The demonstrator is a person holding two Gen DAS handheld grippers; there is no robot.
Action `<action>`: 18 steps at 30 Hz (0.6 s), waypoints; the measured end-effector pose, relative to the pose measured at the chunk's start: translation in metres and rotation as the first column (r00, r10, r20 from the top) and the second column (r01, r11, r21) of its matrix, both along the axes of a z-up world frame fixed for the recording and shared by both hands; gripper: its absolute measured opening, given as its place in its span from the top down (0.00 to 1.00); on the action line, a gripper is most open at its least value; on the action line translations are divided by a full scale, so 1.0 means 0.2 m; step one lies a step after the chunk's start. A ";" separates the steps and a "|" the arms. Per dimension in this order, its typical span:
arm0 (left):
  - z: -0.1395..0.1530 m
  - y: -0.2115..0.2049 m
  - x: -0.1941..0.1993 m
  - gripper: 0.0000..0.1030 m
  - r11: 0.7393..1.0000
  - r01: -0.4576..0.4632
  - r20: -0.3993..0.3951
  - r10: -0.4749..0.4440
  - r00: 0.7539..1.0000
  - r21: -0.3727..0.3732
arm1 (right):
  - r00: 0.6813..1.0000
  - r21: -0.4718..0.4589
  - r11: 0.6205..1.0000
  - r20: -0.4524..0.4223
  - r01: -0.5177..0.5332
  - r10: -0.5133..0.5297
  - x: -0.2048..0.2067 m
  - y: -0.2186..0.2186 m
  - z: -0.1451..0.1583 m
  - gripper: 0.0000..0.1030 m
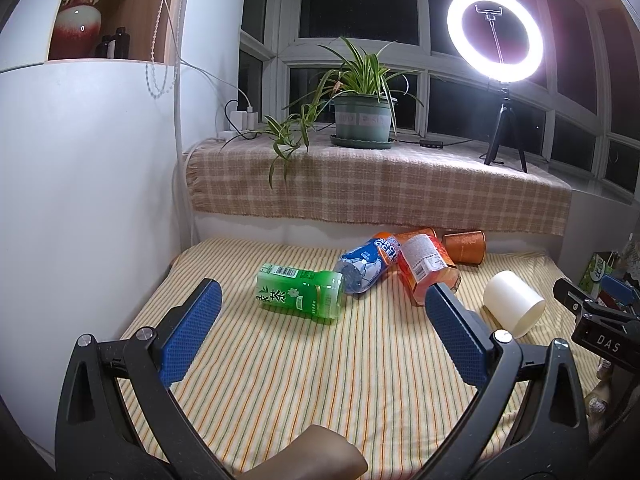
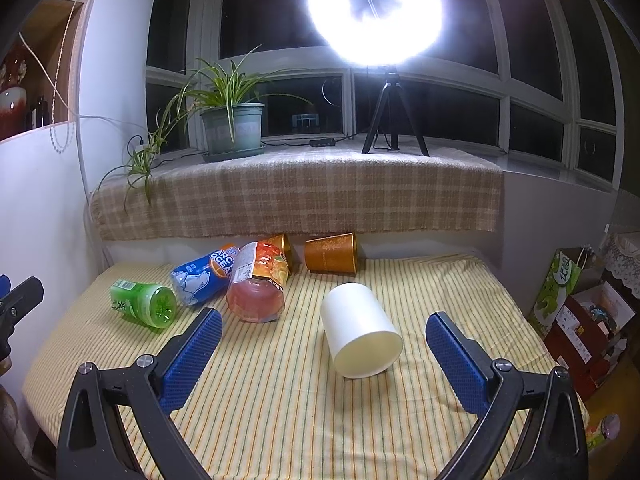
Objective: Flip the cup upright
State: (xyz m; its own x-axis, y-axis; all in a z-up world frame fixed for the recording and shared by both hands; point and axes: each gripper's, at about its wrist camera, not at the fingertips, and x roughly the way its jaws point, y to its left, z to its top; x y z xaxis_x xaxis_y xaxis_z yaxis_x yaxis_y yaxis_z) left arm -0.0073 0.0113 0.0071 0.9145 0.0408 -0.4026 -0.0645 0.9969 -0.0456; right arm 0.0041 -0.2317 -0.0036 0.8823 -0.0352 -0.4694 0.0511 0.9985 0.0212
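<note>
A white cup [image 2: 360, 330] lies on its side on the striped tablecloth [image 2: 280, 400], its flat end towards me. It also shows at the right in the left wrist view [image 1: 514, 308]. My right gripper [image 2: 324, 316] is open and empty, its blue fingers either side of the cup and a little short of it. My left gripper [image 1: 324, 292] is open and empty, in front of a green bottle [image 1: 300, 294]. An orange-brown cup [image 2: 331, 257] lies on its side at the back of the table.
A green bottle [image 2: 144, 303], a blue bottle [image 2: 204, 276] and an orange bottle [image 2: 258, 288] lie left of the white cup. A plaid-covered sill [image 2: 296, 196] with a potted plant [image 2: 234, 130] and ring light [image 2: 376, 12] rises behind. Boxes [image 2: 580, 320] stand off the right edge.
</note>
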 end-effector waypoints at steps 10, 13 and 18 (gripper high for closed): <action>0.00 0.00 0.00 0.00 1.000 0.001 -0.001 -0.001 1.000 0.001 | 1.000 0.005 1.000 -0.005 -0.001 0.001 0.00 0.00 -0.01 0.00; 0.00 0.00 0.00 0.00 1.000 -0.001 -0.002 0.001 1.000 0.003 | 1.000 0.007 1.000 -0.005 -0.001 0.001 0.00 0.01 -0.01 0.00; 0.00 -0.01 0.00 0.00 1.000 0.000 -0.002 0.000 1.000 0.003 | 1.000 0.010 1.000 -0.007 -0.001 0.001 -0.01 0.00 -0.02 0.00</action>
